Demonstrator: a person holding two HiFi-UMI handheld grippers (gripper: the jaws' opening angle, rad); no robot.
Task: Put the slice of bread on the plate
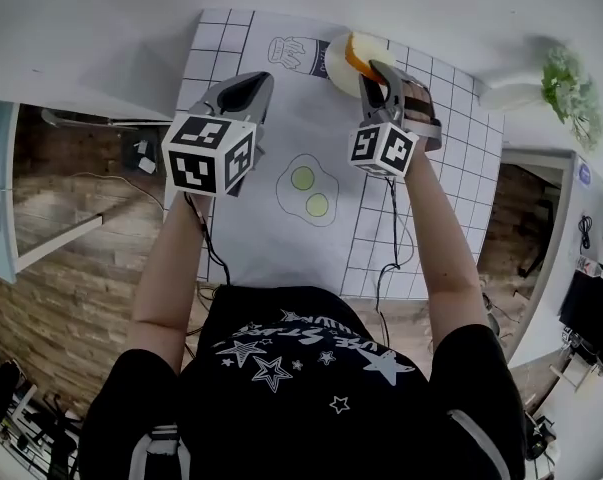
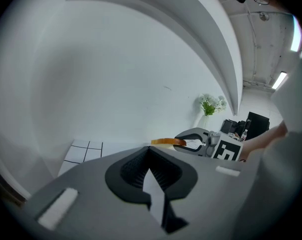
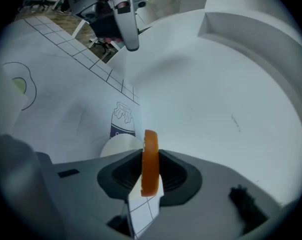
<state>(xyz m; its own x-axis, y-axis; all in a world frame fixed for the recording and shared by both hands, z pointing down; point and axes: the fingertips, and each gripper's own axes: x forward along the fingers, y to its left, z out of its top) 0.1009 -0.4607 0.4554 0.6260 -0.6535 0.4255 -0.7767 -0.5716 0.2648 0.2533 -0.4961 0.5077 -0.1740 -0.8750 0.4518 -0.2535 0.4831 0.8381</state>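
The white surface (image 1: pixel 101 28) carries a printed mat (image 1: pixel 311 148), and the plate (image 1: pixel 333 60) sits at the mat's 12 o'clock end, beside the drawn jar, so that is where I have to reach. My right gripper (image 1: pixel 373 71) is stretched out to about 1 o'clock from the drawn eggs. Its jaws are partly closed and clamped on the slice of bread (image 1: pixel 356 56), pressing its two flat faces. In the right gripper view the slice (image 3: pixel 151 139) stands edge-on between the pads, with the plate (image 3: pixel 118 146) just beyond and below it. I judge that this grip keeps the slice steady for lowering. Whether the slice touches the plate yet, I cannot tell. My left gripper (image 1: pixel 261 76) hangs at 10 o'clock from the eggs, jaws together on nothing, parked clear of the work.
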